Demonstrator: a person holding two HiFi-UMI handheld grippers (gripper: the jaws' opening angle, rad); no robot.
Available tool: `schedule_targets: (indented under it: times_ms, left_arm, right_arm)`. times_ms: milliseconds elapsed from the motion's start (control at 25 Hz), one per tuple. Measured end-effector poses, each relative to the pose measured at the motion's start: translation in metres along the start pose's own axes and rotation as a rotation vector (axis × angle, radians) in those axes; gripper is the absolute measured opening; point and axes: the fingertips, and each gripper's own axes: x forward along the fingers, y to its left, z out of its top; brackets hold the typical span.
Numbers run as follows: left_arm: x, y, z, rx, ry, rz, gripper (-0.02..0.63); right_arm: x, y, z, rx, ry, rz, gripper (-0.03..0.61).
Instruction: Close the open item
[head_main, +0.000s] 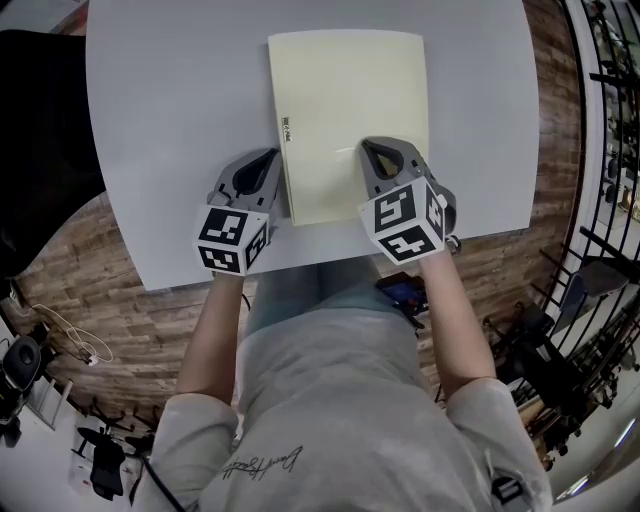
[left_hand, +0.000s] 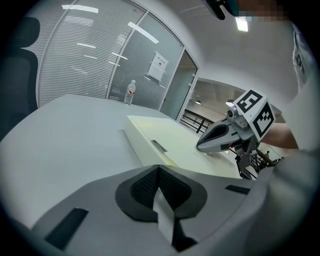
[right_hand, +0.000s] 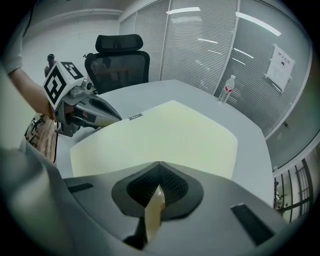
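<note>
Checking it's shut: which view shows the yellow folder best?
Head view: nearly the whole folder lies flat, closed. Left gripper view shows its spine edge; right gripper view only its cover.

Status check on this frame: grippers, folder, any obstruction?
Left gripper shut, beside the folder's left edge. Right gripper shut, over its cover. Pale yellow folder lies flat, closed. Nothing blocking.

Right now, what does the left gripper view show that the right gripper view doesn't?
Only the left gripper view: the right gripper, tip over the folder.
Only the right gripper view: the left gripper, on the table beside the folder's labelled edge.
Both: the pale yellow folder lying flat and closed, the table, the water bottle at its far edge, and the paper notice on the glass wall.
</note>
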Motion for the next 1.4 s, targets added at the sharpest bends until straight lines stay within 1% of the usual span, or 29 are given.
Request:
schedule_targets:
  times_ms: [560,760,1240,1400]
  left_arm:
    - [-0.001,0.001,0.0,0.002,0.004,0.013,0.008]
    - [-0.001,0.0,0.0,0.014,0.007,0.012,0.008]
    - [-0.002,0.005,0.014,0.062,-0.003,0.034,0.009]
    - [-0.011,0.004,0.023,0.067,-0.02,0.047,0.008]
  right_arm:
    - [0.002,0.001,0.001,0.008,0.001,0.011,0.012]
    - [0.002,0.0,0.002,0.009,0.0,0.014,0.012]
    - [-0.003,-0.008,0.003,0.027,-0.077,-0.008,0.012]
    - [-0.009,-0.007,0.0,0.067,-0.105,0.003,0.012]
